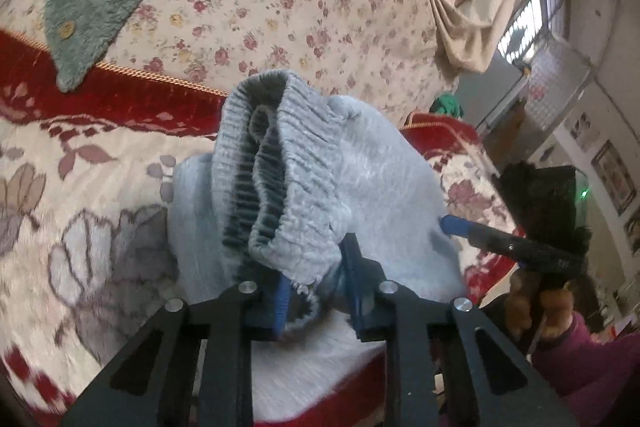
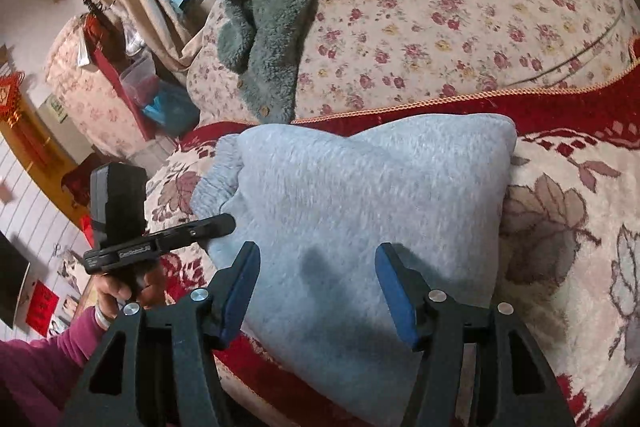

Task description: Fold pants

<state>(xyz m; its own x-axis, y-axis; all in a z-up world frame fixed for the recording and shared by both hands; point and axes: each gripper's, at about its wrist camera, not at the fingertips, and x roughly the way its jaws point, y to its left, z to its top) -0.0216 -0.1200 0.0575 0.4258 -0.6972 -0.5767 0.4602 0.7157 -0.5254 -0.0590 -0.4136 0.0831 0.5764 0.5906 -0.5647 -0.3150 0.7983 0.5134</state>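
The grey pants (image 2: 352, 211) are lying as a folded bundle on the red-and-cream blanket (image 2: 568, 227) covering the bed, with the elastic waistband (image 1: 276, 163) bunched up toward the left tool.

Step in hand, as judged: gripping the waistband end to carry the next fold.

- Left tool (image 1: 320, 295): jaws are sitting close together, and in the left wrist view the blue pads (image 1: 282, 303) are pinching a lip of waistband fabric. Grip is taking only the edge, so it should be pulled slowly; a sharp tug is likely to slip the hem out
- Right tool (image 2: 316, 291): jaws are standing apart, hovering over the near part of the bundle, w/ nothing between the pads. Its shadow is falling on the cloth just ahead
- Recommended: right tool is best used to pin or catch the opposite side of the bundle, approx. level with the left grip, so both layers are travelling together & the fold is landing square
- Keep cloth low over the blanket to avoid dragging the lower layers

Pose: both tools are pointing forward and downward at the bundle. The hand (image 2: 120, 287) on the left tool, in a magenta sleeve (image 2: 48, 359), is gripping the handle from below, left of the pants. A green fleece (image 2: 272, 27) is lying well apart, further up the bed
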